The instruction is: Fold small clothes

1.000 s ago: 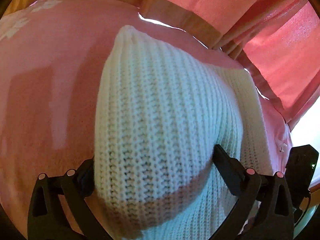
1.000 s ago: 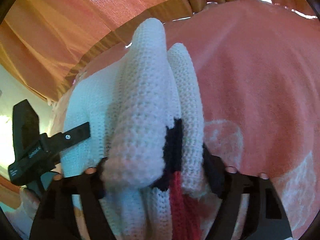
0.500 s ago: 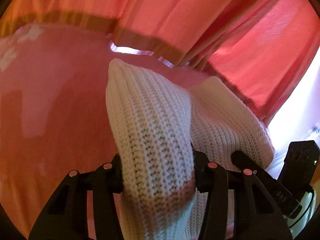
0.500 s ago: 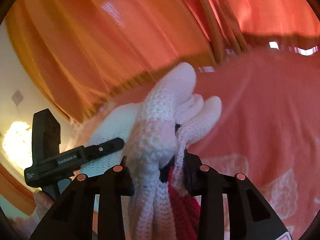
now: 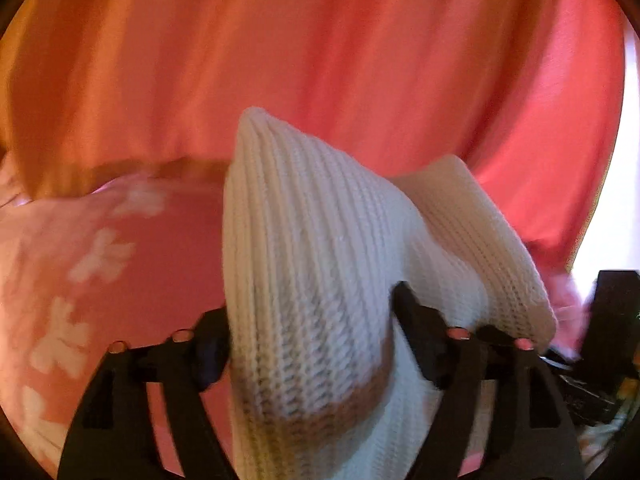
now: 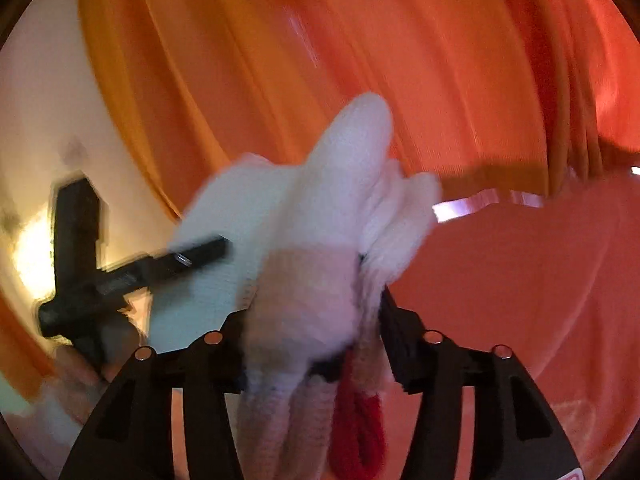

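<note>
Both ends pinched: left gripper (image 5: 310, 334) and right gripper (image 6: 312, 336) clamping white knit sweater (image 5: 320, 248), jaws easing wider; lifted off pink bedspread (image 5: 132, 280), probably for folding over.

The knitted garment (image 5: 320, 264) is white, ribbed in fine rows, with a red patch (image 6: 360, 432) and a dark bit low on it. Behind the garment hangs a plain pink-orange curtain (image 5: 360, 60). The bedspread (image 5: 120, 280) under the garment is pink, scattered with pale white flower shapes. Both grippers are black.
</note>
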Demonstrator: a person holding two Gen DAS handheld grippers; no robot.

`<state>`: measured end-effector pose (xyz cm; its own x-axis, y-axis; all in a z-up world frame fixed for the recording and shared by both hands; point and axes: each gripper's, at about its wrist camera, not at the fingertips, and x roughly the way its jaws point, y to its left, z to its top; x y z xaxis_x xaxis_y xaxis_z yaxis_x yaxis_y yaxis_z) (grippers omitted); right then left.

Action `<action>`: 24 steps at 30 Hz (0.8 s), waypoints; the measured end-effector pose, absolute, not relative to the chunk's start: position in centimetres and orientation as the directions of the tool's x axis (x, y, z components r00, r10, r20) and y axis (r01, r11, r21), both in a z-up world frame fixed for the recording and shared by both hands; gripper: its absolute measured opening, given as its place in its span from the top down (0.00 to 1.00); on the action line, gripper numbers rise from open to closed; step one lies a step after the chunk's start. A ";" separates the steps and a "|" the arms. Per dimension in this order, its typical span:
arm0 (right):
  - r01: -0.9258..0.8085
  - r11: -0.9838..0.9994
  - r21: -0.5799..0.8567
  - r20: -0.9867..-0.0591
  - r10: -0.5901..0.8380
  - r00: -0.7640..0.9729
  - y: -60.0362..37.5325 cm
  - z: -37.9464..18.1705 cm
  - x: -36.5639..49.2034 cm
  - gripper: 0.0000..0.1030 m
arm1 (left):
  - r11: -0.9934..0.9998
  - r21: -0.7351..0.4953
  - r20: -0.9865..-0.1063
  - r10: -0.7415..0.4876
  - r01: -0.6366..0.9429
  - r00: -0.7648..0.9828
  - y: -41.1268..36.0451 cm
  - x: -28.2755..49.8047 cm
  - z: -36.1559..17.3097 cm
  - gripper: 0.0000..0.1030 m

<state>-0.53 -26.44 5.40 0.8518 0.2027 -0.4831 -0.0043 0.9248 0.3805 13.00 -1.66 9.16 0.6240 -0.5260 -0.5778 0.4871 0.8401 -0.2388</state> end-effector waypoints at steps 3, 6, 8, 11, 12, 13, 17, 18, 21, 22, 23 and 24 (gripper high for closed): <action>0.089 0.914 0.396 -0.583 0.175 0.793 -26.2 1.9 0.4 0.73 | 0.939 -0.161 -0.716 -0.324 0.305 0.619 0.7 15.7 3.7 0.40; 0.013 0.907 0.421 -0.565 0.251 0.786 -24.8 2.6 -0.6 0.81 | 0.923 -0.224 -0.705 -0.376 0.314 0.602 2.3 14.4 3.8 0.39; -0.036 0.933 0.359 -0.586 0.255 0.769 -23.2 2.6 -0.3 0.83 | 0.921 -0.189 -0.683 -0.373 0.341 0.628 2.0 13.2 4.6 0.39; -0.048 0.952 0.303 -0.633 0.238 0.737 -21.1 1.3 0.0 0.91 | 0.924 -0.121 -0.684 -0.343 0.364 0.644 1.0 11.7 4.1 0.39; -0.038 0.954 0.298 -0.638 0.228 0.736 -20.7 1.3 0.1 0.92 | 0.926 -0.096 -0.695 -0.325 0.365 0.641 0.8 11.3 3.8 0.39; -0.045 0.951 0.305 -0.638 0.239 0.732 -20.7 1.2 0.2 0.93 | 0.926 -0.085 -0.703 -0.317 0.368 0.636 0.8 11.4 3.8 0.39; 0.055 0.971 0.232 -0.777 0.151 0.611 -21.6 -2.8 1.5 1.00 | 0.937 -0.060 -0.767 -0.265 0.345 0.584 1.2 12.5 1.2 0.39; 0.070 0.967 0.245 -0.790 0.158 0.593 -21.9 -3.5 1.6 1.00 | 0.943 -0.046 -0.787 -0.239 0.331 0.570 1.3 12.4 0.4 0.38; 0.040 0.962 0.271 -0.743 0.183 0.644 -21.9 -1.7 0.7 1.00 | 0.945 -0.035 -0.798 -0.223 0.326 0.560 1.4 12.5 -0.4 0.38; 0.014 0.974 0.224 -0.715 0.155 0.681 -21.3 -0.5 0.1 1.00 | 0.944 -0.024 -0.792 -0.219 0.329 0.570 1.3 12.4 -0.3 0.38; 0.008 0.979 0.204 -0.713 0.143 0.687 -21.1 -0.3 0.0 1.00 | 0.944 -0.015 -0.787 -0.216 0.331 0.579 1.2 12.2 -0.1 0.39; 0.006 0.984 0.179 -0.730 0.129 0.671 -20.9 -0.8 0.1 1.00 | 0.944 -0.012 -0.783 -0.215 0.331 0.584 1.2 12.1 0.0 0.38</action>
<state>0.06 -20.86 -0.79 0.6712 0.1290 -0.7300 0.0057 0.9838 0.1791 12.05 1.16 0.01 0.5842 -0.2146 -0.7827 0.3306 0.9437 -0.0120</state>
